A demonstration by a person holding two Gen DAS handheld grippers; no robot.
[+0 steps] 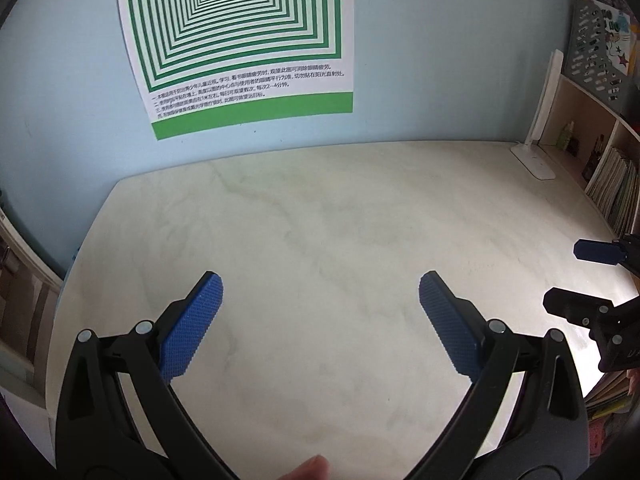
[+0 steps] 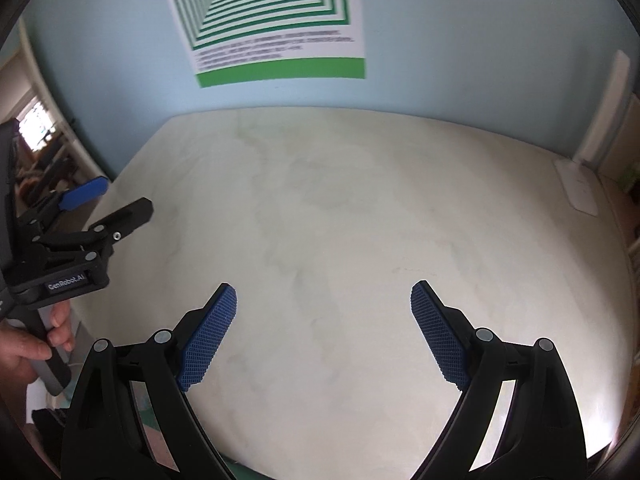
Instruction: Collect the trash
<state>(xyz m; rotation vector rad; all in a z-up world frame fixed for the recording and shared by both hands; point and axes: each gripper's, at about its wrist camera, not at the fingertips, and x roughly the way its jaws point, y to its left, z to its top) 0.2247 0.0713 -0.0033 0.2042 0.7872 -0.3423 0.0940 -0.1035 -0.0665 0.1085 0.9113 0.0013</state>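
Both the left hand-held gripper (image 1: 320, 292) and right hand-held gripper (image 2: 324, 300) hovered spread apart over the marble surface (image 1: 320, 208), seemingly poised; no trash was visible.

A home study corner, likely a child's room. A pale marble-patterned desk (image 1: 320, 220) stands against a light blue wall (image 1: 420, 60), with a green-and-white eye-relaxation poster (image 1: 240, 40) at top centre. At the right edge sit a white desk lamp (image 1: 538, 152) and a wooden bookshelf (image 1: 592, 120) packed with books (image 1: 616, 196).
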